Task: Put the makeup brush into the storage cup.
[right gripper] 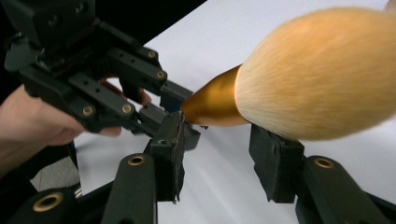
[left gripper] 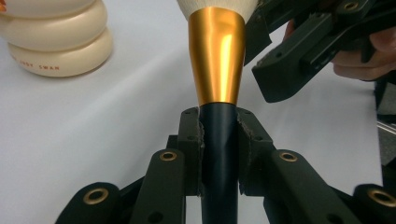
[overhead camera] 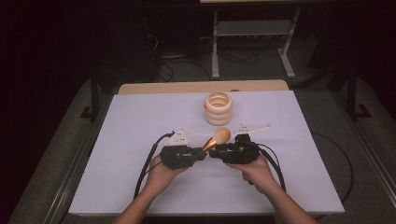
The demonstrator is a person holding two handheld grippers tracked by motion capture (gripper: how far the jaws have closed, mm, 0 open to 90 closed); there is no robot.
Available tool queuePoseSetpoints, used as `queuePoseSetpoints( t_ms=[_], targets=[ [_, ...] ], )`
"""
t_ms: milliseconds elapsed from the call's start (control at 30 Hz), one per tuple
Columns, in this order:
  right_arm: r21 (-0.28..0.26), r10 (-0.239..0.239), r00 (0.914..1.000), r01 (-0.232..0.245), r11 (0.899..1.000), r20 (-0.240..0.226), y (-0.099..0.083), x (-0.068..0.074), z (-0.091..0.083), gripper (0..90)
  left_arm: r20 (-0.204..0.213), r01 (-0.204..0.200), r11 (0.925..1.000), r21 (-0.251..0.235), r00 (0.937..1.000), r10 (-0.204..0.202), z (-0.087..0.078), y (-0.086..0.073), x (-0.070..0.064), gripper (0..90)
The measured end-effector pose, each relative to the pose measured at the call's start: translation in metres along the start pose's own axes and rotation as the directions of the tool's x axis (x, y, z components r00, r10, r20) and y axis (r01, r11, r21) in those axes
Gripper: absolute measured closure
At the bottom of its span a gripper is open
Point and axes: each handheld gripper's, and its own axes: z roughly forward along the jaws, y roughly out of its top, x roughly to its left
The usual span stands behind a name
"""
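Brush held by its handle in your left gripper, head pointing toward the right gripper

In the high view, just below centre of the frame, your left gripper (overhead camera: pixel 201 155) is clamped on the dark blue handle of the makeup brush with the gold ferrule and fluffy tan bristle head (overhead camera: pixel 217 139). Its long axis runs up and to the right, toward the cream ribbed stacked-ring holder (overhead camera: pixel 218 108) above it. Your right gripper (right gripper: pixel 219 154) sits nearer the head. Its jaws are spread wide on either side of the ferrule and bristles, gripping nothing, and the head overhangs them. A handover would likely mean closing on the ferrule.
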Motion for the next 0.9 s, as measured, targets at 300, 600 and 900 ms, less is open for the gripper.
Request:
queuePoseSetpoints(
  t_ms=[300,600,900],
  targets=[
    [-0.05,0.032,0.9995,-0.031,0.998,0.005,0.003,0.002,0.002,56.5,0.01,0.011,0.9998,-0.019,0.9999,-0.011,0.002,0.001,-0.002,74.5],
    [-0.095,0.053,0.9986,-0.053,0.994,-0.004,0.006,0.004,0.003,58.8,0.01,0.009,0.9999,-0.013,0.9999,-0.009,0.007,0.002,-0.005,74.5],
    [-0.116,0.042,0.9991,-0.041,0.992,0.001,0.008,0.007,0.003,62.4,0.014,0.007,0.9998,-0.02,0.9999,-0.006,0.012,0.002,-0.008,74.4]
  ],
)
